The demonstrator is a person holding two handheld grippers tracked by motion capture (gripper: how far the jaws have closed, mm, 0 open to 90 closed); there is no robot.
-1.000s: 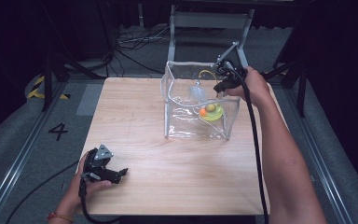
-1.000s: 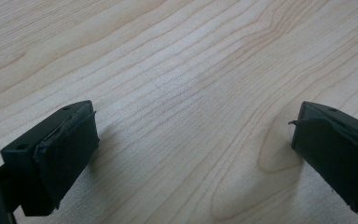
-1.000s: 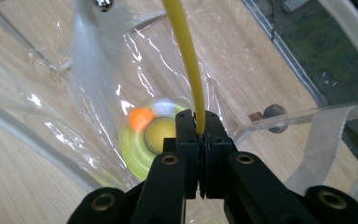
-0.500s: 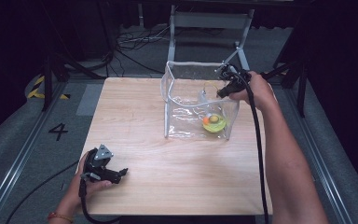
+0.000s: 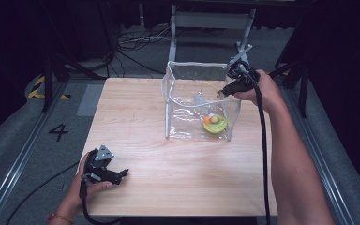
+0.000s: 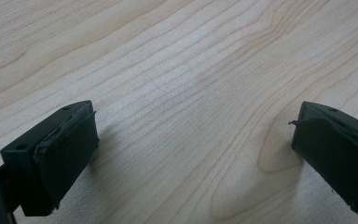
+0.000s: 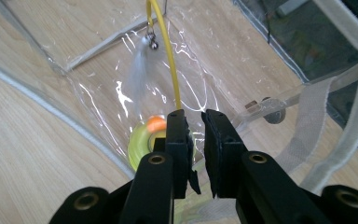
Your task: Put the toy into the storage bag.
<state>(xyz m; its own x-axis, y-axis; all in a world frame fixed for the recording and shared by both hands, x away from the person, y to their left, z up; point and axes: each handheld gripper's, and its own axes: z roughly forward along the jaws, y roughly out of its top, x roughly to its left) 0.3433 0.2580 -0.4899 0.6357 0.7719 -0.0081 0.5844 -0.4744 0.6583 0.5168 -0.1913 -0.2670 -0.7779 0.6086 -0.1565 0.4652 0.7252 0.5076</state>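
Clear plastic bag [image 5: 201, 101] stands near the table's [image 5: 136, 117] far right edge, a yellow-green ring toy [image 5: 214, 123] inside; right gripper [image 5: 221, 93] hovers at its rim. Left gripper [image 6: 191, 154] gapes wide over bare wood. Right gripper's [image 7: 196, 122] jaws have just parted slightly, a narrow empty gap beside the yellow wand [image 7: 168, 56]; I judge it could snag the floppy wall.

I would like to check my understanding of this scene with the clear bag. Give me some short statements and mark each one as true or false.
1. The clear bag stands on the wooden table. True.
2. The yellow ring toy lies on the bare table beside the bag. False: it lies inside the bag, on its bottom.
3. The left gripper holds the bag's rim. False: it rests near the table's front edge, jaws wide apart and empty.
4. The right gripper is at the bag's right side, above the toy. True.
5. A white feather hangs by a yellow wire. True.
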